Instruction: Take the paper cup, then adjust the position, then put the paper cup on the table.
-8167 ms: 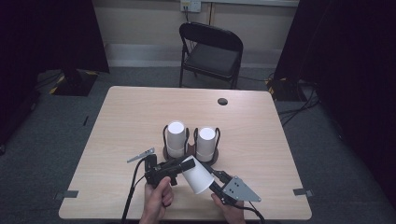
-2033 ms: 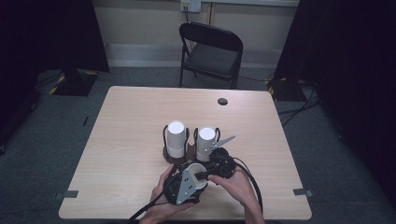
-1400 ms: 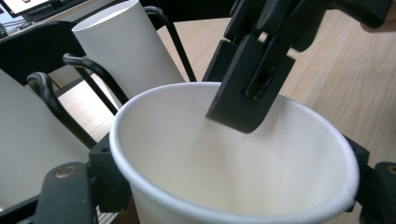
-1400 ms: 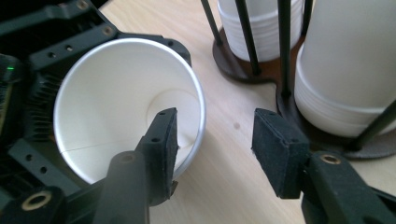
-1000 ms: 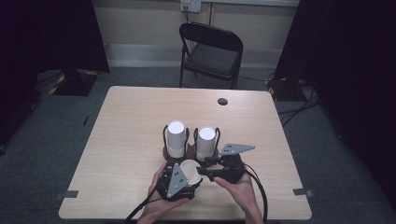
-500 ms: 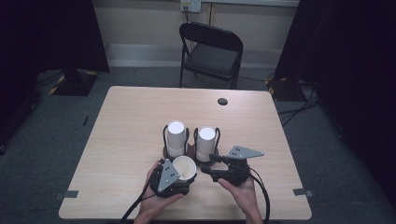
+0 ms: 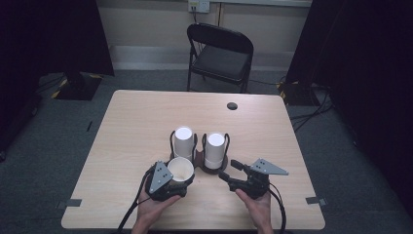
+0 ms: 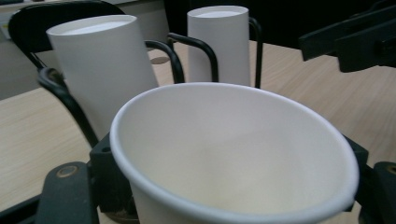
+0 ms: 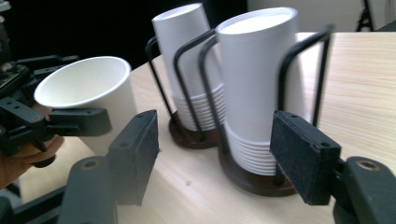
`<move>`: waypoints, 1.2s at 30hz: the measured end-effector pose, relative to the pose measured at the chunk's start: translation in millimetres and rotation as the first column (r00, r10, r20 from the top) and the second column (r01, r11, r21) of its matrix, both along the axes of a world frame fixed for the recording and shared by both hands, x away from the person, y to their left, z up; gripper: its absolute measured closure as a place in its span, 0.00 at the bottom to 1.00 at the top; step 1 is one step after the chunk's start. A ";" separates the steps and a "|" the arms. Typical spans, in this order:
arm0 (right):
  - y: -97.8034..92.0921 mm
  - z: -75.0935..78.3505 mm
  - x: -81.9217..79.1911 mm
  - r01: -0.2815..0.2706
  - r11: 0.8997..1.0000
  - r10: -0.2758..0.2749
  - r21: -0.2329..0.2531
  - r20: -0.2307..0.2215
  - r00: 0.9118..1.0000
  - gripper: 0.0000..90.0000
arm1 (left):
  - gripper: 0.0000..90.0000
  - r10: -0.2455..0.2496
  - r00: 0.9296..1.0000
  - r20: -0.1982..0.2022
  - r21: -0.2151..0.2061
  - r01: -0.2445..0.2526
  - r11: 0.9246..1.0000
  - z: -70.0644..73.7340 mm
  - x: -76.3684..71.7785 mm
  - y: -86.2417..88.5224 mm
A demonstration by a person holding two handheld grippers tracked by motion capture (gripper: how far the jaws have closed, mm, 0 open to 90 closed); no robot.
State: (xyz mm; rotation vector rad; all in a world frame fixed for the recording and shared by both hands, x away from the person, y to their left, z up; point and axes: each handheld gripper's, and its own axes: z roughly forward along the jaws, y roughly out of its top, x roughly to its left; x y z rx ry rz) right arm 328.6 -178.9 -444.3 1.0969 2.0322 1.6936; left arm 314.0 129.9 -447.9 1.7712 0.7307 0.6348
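High view, nearest the person: the left gripper [image 7: 176, 183] is clamped on a single upright paper cup [image 7: 180, 169], mouth up, at the near edge of the table [image 7: 126, 126], just in front of the left cup stack [image 7: 183, 142]. The right gripper [image 7: 233, 170] holds nothing, its jaws spread wide and aimed at the right cup stack [image 7: 215, 150]; in the right gripper view that stack [image 9: 261, 88] stands between the pads, untouched. Both stacks sit inverted in black wire holders [image 9: 306, 60]. Beyond the table stands a folding chair [image 7: 221, 51]. Risk, as a judgement: the thin cup wall may buckle under a tight squeeze, and the open jaws could catch a holder wire and drag the stand. Against half a second ago, the right gripper has drawn slightly back toward the person; the cup sits where it was.
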 end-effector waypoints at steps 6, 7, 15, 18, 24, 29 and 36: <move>-10.0 -8.9 -3.0 0.044 0.999 -0.044 -0.011 0.013 0.999 0.30 | 0.26 0.035 0.999 -0.004 -0.050 -0.035 0.998 2.7 2.4 16.1; -11.4 -10.3 -3.5 0.046 0.999 -0.046 -0.021 0.020 0.999 0.28 | 0.26 0.038 0.999 -0.007 -0.058 -0.038 0.998 3.2 3.0 18.9; -18.0 -22.7 -5.7 0.114 0.992 -0.114 -0.045 0.012 0.993 0.26 | 0.25 0.081 0.997 0.006 -0.082 -0.080 0.993 10.3 10.0 34.8; -20.9 -25.3 -7.0 0.160 0.986 -0.158 -0.050 0.044 0.986 0.25 | 0.25 0.103 0.995 0.003 -0.101 -0.102 0.990 13.3 14.0 41.7; -25.0 -33.3 -4.7 0.218 0.973 -0.213 -0.069 0.081 0.974 0.25 | 0.25 0.169 0.985 -0.014 -0.142 -0.170 0.975 14.1 26.5 57.3; -28.2 -37.3 -3.2 0.261 0.961 -0.250 -0.087 0.114 0.961 0.25 | 0.26 0.208 0.977 -0.039 -0.154 -0.212 0.965 8.9 36.5 66.2; -35.6 -45.3 -1.5 0.324 0.942 -0.311 -0.093 0.127 0.942 0.22 | 0.26 0.248 0.967 -0.053 -0.181 -0.254 0.950 4.8 53.4 72.1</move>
